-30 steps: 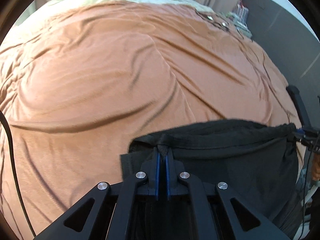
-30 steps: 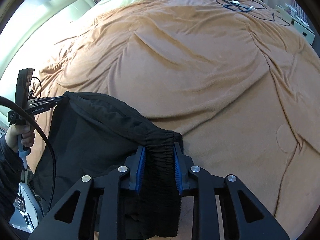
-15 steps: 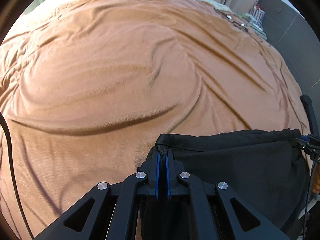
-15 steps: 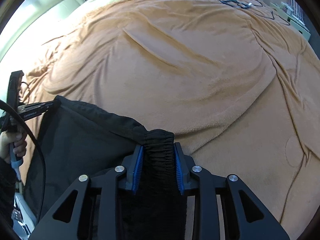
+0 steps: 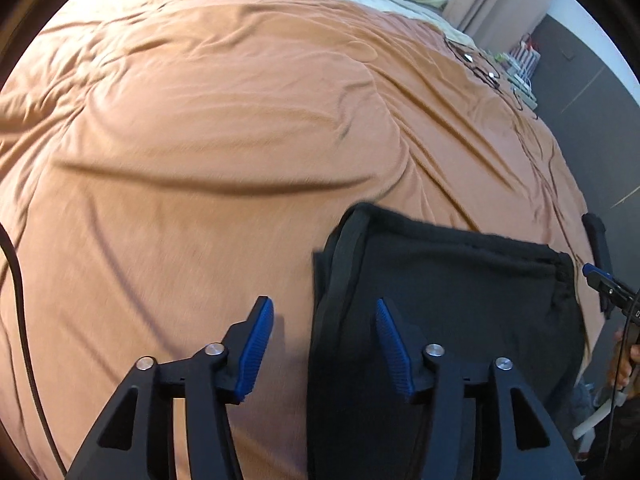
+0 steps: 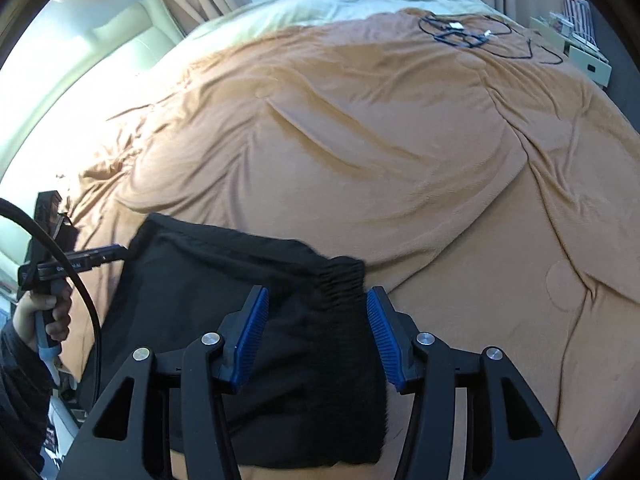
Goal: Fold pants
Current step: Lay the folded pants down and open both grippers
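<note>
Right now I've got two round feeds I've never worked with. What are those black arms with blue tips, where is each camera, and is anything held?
Each feed comes from a fisheye camera on a hand-held two-finger gripper, looking along its fingers. The left gripper and right gripper are the black arms; the blue tips are their pads. Both look down on an orange blanket covering a bed. Black pants lie on it. Both grippers' jaws are opening: the cloth sits between the pads, unpinched. A person's hand carries the left gripper. Cables lie far off.

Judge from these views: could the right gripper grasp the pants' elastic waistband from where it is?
Probably yes: the right gripper, jaws opening, already straddles the waistband of the black pants, with nothing between.
</note>
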Motion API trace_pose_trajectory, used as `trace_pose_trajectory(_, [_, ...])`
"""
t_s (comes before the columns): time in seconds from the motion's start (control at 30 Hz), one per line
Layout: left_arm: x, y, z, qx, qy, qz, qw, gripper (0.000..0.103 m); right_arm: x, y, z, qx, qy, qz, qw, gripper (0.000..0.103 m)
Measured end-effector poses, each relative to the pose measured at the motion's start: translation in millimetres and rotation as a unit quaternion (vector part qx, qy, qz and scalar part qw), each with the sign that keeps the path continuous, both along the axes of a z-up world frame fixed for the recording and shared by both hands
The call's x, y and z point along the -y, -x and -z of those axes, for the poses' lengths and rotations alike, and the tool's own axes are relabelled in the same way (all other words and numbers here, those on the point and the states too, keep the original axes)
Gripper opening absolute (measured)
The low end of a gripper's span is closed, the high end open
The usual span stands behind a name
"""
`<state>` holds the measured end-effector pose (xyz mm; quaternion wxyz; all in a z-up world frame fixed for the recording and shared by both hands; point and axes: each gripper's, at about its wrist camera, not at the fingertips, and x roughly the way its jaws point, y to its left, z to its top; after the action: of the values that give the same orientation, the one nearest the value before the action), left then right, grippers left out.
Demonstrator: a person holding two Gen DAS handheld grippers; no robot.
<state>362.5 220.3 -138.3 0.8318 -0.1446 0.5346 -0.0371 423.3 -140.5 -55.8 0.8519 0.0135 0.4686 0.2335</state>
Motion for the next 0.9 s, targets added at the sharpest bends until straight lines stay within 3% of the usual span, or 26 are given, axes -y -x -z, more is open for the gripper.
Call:
trace_pose_trajectory(0.27, [-11, 54, -2, -0.004, 0.033, -0.030, 0.9990, 0.060, 1, 40, -5, 0.006, -0.021, -0.029, 0.999, 0.049])
trace_pose_trajectory(0.5, [-14, 98, 5, -0.014, 0.074, -0.052, 0.9958, 0.060, -11, 62, 3, -0.006, -0.033, -0.061, 0.998, 0.039])
trace_pose_trajectory(0.77, [-18, 142, 7, -0.015, 0.112, -0.078, 0.9905, 0.060, -36, 78, 14, -0.018, -0.044, -0.105, 0.993, 0.036])
trace_pose_trajectory(0.9, [-20, 158, 10, -0.014, 0.131, -0.095, 0.9866, 0.060, -47, 83, 23, -0.025, -0.036, -0.119, 0.992, 0.028])
